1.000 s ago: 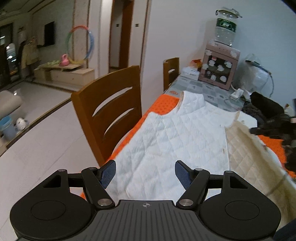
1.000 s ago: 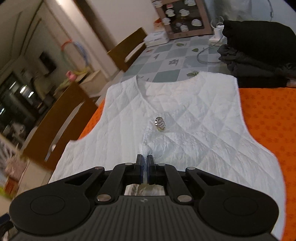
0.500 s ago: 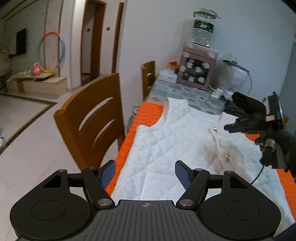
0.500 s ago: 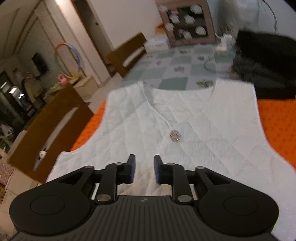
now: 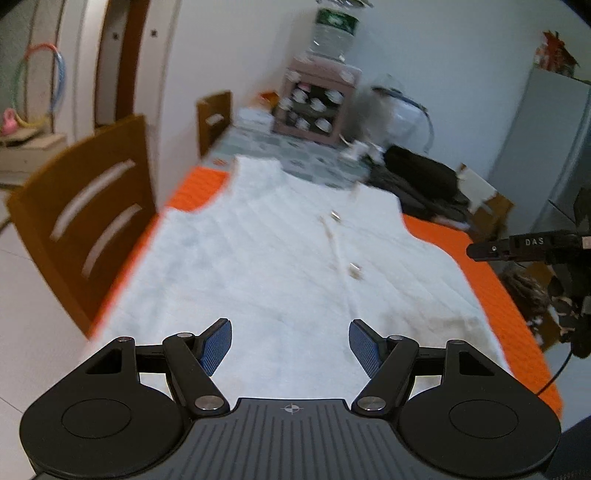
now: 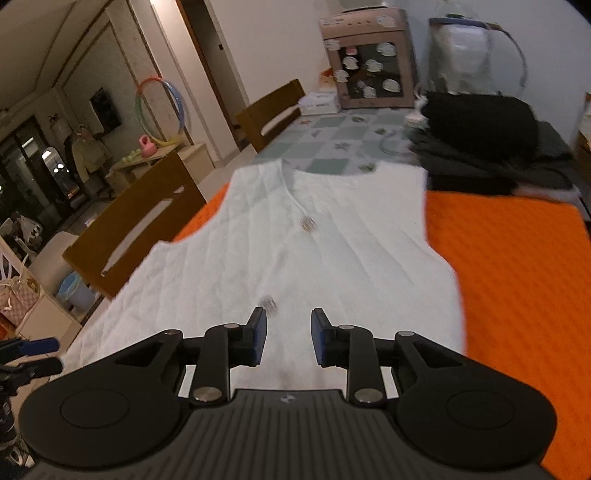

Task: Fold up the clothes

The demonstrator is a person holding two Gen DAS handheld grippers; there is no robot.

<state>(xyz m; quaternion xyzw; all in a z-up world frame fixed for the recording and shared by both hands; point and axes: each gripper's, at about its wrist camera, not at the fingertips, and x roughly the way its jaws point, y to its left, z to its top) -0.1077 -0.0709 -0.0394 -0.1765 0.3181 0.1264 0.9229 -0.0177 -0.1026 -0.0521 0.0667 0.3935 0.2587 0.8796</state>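
A white quilted vest point(image 5: 280, 258) lies flat on an orange table cover point(image 6: 509, 266), front side up, its neckline at the far end and its hem nearest the cameras. Small metallic buttons point(image 5: 355, 270) run down the closed front. The far shoulders of the vest reach onto a green-and-white checked tablecloth point(image 6: 332, 136) past the orange cover.

The left gripper point(image 5: 290, 345) hangs over the near hem with its blue-padded fingers wide apart — nothing sits between them, and they do not press on the cloth. The right gripper point(image 6: 288, 341) hovers over the near middle of the vest, jaws partly spread and empty, just short of the lower button point(image 6: 269, 303). In the left wrist view, part of the right gripper shows as a black device at the right edge, over the orange cover.

A pile of dark clothes point(image 6: 484, 140) sits at the far right of the table, just beside the vest's right shoulder. Behind it stand a pink cabinet of cups point(image 6: 369, 62) and — seen in the left wrist view — a water bottle point(image 5: 334, 35) on top. Two wooden chairs point(image 5: 92, 218) stand along the left side of the table.
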